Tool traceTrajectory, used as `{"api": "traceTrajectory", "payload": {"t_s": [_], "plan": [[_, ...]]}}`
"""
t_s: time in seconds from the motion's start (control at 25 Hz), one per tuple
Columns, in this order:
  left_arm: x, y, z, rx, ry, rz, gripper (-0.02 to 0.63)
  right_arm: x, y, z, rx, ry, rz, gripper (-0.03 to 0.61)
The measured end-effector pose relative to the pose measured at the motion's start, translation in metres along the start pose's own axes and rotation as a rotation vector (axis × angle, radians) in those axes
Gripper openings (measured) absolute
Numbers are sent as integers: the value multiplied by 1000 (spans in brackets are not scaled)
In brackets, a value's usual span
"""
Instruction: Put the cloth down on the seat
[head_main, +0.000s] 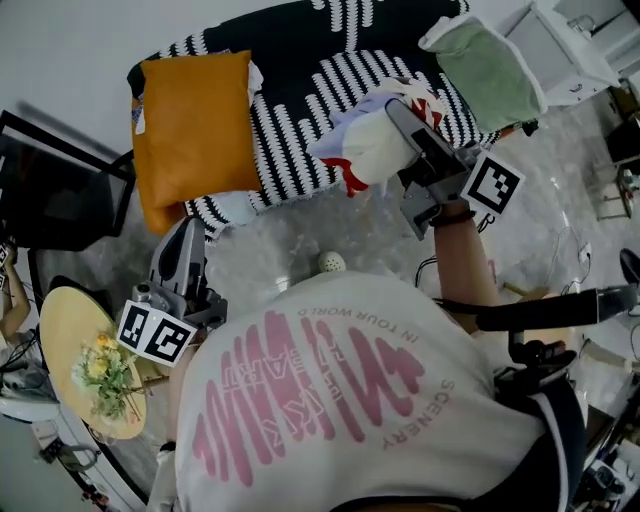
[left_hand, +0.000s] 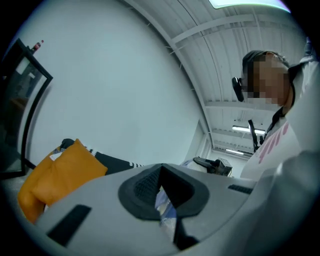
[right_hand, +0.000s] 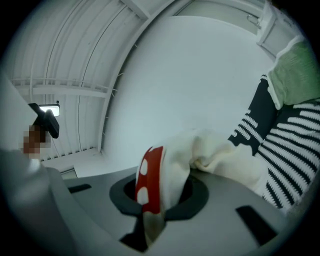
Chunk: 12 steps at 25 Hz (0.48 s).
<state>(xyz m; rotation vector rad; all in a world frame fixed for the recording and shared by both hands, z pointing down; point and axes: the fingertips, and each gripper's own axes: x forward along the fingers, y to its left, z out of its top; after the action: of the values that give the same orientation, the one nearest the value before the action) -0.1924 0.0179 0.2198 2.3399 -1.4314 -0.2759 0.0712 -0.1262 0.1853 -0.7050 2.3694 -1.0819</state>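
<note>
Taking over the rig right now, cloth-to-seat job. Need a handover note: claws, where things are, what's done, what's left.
Right claw: shut on the cloth, which is bunched and held up over the front of the seat.
Left claw: low, by the round table, jaws closed on a strip of pale fabric; I can't tell what it belongs to.
Done: cloth is at the seat.
Left: lower it onto the striped cushion between the orange pillow and the green pillow, then open the right claw.

Hangs bunched over the front of the black-and-white striped seat (head_main: 300, 100): cream cloth (head_main: 375, 145) with a red, white-spotted patch.
</note>
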Motion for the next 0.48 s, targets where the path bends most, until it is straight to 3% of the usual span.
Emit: {"api": "traceTrajectory", "payload": {"t_s": [0.24, 0.48], "plan": [[-40, -2, -37, -29, -82, 147, 9, 4, -27, 2, -39, 32, 44, 52], [-44, 35, -24, -97, -110, 341, 9, 82, -85, 15, -2, 120, 28, 52]]}}
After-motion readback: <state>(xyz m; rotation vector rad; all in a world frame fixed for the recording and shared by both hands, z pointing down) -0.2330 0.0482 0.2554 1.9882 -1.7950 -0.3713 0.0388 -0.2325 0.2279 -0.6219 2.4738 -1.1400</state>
